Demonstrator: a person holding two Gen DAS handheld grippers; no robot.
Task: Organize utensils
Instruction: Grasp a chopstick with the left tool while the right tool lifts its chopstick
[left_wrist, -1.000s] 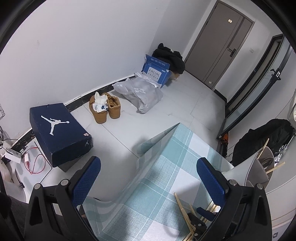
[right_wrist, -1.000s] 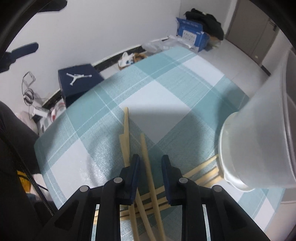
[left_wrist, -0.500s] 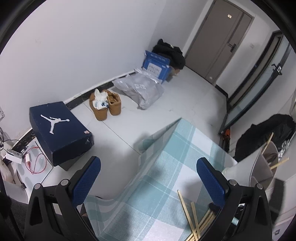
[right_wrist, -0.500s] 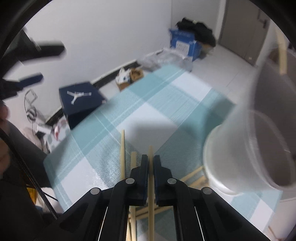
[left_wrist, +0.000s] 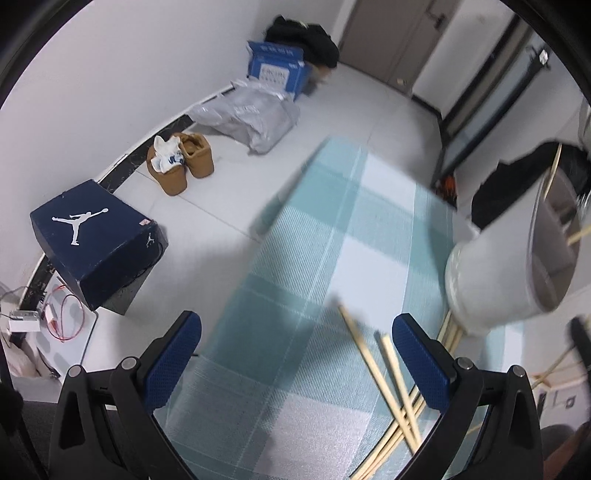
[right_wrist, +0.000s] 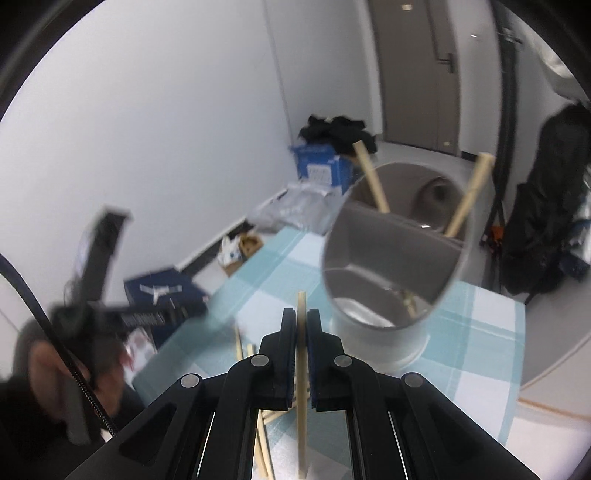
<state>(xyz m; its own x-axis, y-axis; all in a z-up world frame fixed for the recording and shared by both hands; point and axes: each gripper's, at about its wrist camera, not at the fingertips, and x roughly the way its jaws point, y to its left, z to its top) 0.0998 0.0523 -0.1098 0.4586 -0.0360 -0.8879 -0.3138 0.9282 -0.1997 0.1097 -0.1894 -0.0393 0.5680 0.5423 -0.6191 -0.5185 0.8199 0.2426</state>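
A table with a teal and white checked cloth (left_wrist: 332, 258) fills the middle of the left wrist view and the lower centre of the right wrist view. On it, at the right of both views, stands a grey holder (right_wrist: 395, 266) split into two compartments; two chopsticks (right_wrist: 373, 181) lean in the far compartment. Loose chopsticks (left_wrist: 388, 373) lie crossed on the cloth in the lower right of the left wrist view, just beside that gripper's right finger. The left gripper (left_wrist: 295, 358) is released, its blue pads wide apart above the cloth with nothing between them. The right gripper (right_wrist: 302, 325) is clenched on a single chopstick (right_wrist: 302, 369), which runs between its pads at bottom centre, its tip poking out just left of the holder's base.
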